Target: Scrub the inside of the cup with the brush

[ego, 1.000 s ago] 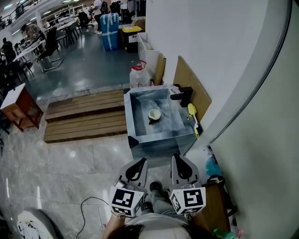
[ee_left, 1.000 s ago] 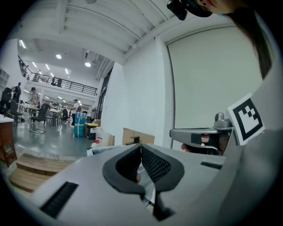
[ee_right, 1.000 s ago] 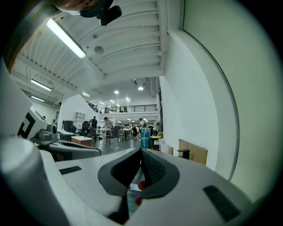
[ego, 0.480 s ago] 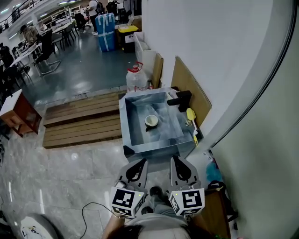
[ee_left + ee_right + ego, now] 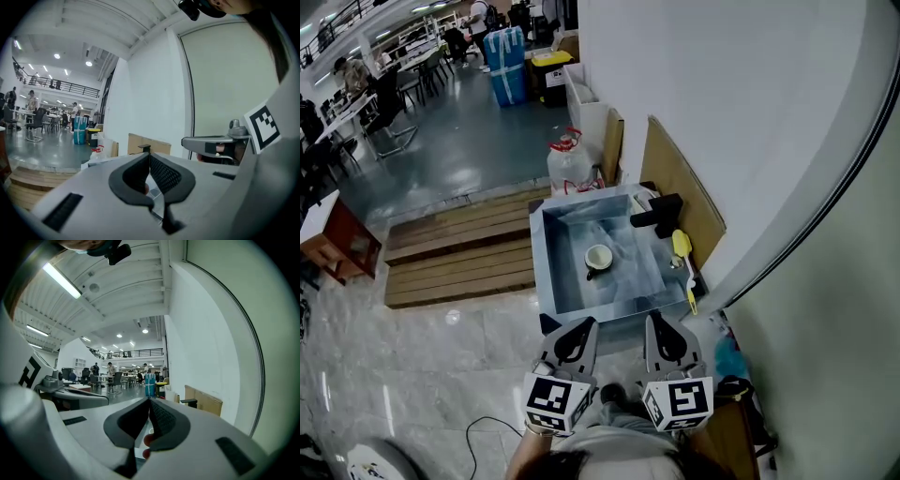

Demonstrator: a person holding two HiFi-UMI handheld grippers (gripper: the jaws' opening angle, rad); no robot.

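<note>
The left tongs (image 5: 580,323) and right tongs (image 5: 655,321) were pressed together, empty; the cup (image 5: 598,257) looked rigid, slick, best pinched by its rim.

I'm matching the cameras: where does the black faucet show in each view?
Head view: black faucet, centre, on the right rim of the metal sink.
Left gripper view: faucet, small, just below centre.
Right gripper view: faucet, below centre, rightward.
Shared landmark: the brown cardboard sheet behind it.
</note>
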